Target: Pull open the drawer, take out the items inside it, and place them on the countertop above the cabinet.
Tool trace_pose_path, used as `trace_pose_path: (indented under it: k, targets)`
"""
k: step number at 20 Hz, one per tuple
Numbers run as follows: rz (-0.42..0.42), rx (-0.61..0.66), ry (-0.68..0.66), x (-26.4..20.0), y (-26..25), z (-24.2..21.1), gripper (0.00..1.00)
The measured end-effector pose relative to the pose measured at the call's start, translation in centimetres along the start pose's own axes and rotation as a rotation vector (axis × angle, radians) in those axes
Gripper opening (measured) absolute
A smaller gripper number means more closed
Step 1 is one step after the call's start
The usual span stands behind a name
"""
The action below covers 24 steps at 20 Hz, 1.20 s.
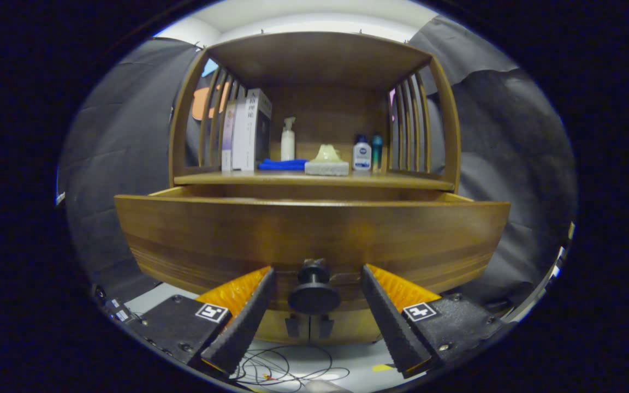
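Closest to my camera, the two fingers (314, 273) stand spread wide apart, gripping nothing, their tips reaching up to the front of the drawer (211, 240). Between them sits the dark round knob (314, 292), apart from both fingers, with a clear gap on each side. Below the knob I can see loose thin cables (287, 371) lying on a pale floor (150, 297), and the lower part of the cabinet with two small dark handles (309, 326) just beneath the drawer.

Next comes the drawer itself, pulled out toward me: its broad wooden front spans the space ahead of the fingers, and its top edge stands forward of the cabinet body. From this low angle I cannot see what lies inside it.

Beyond the drawer is the bench (402, 180), the wooden countertop above the cabinet, set inside an open hutch with slatted sides and a wooden roof. On it, left to right, I make out upright boxes (249, 131), a folded blue cloth (283, 164), a white pump bottle (288, 140) behind the cloth, a tissue box (326, 165) with a tissue sticking up, a small white bottle (362, 154) and a slim teal bottle (377, 150) just beside it.

Black cloth drapes the booth on both sides of the cabinet, with a pale ceiling above. The fingers point level and straight at the drawer front, centred on the knob.
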<state>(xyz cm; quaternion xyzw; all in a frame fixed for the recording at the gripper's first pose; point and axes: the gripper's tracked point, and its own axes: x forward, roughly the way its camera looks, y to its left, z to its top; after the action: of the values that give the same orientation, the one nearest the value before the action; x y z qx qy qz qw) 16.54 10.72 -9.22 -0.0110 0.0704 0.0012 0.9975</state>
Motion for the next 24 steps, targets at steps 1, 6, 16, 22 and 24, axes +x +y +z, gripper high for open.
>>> trace_pose_path:
  k: [1,6,16,22,24]
  targets:
    - [-0.001,-0.005,0.019,0.8,-0.1,0.0,1.00]
    - [-0.017,-0.007,0.002,2.6,0.5,0.4,1.00]
    - [-0.017,-0.006,-0.015,6.6,0.8,1.5,1.00]
    - [-0.013,-0.006,-0.013,8.8,0.7,2.0,1.00]
    - [-0.014,-0.015,-0.021,9.4,0.7,2.1,1.00]
